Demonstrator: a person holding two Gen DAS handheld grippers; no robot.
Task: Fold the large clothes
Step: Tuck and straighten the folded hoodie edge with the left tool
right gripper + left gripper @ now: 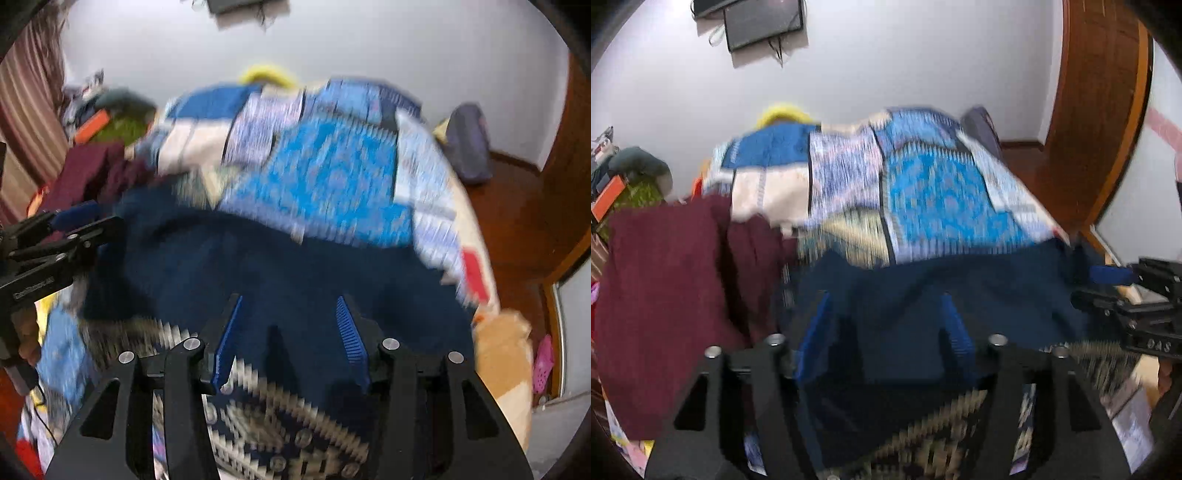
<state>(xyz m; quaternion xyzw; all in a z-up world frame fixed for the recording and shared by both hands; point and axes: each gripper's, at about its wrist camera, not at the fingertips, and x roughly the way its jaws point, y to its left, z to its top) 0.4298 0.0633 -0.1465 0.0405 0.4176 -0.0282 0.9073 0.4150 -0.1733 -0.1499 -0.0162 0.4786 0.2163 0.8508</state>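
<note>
A large dark navy garment (923,295) lies spread on a bed over a blue patchwork quilt (923,192); it also shows in the right wrist view (280,266). My left gripper (886,306) is open, its blue pads wide apart just above the navy cloth. My right gripper (290,306) is open too, above the near edge of the same cloth. The right gripper also shows at the right edge of the left wrist view (1108,277), and the left gripper at the left of the right wrist view (74,218). Both views are motion-blurred.
A maroon garment (672,295) lies left of the navy one. A patterned dark and cream cloth (288,435) lies at the near edge. A wooden door (1100,110) stands right. Clutter sits at the bed's far left (631,177). A tan object (498,354) lies right.
</note>
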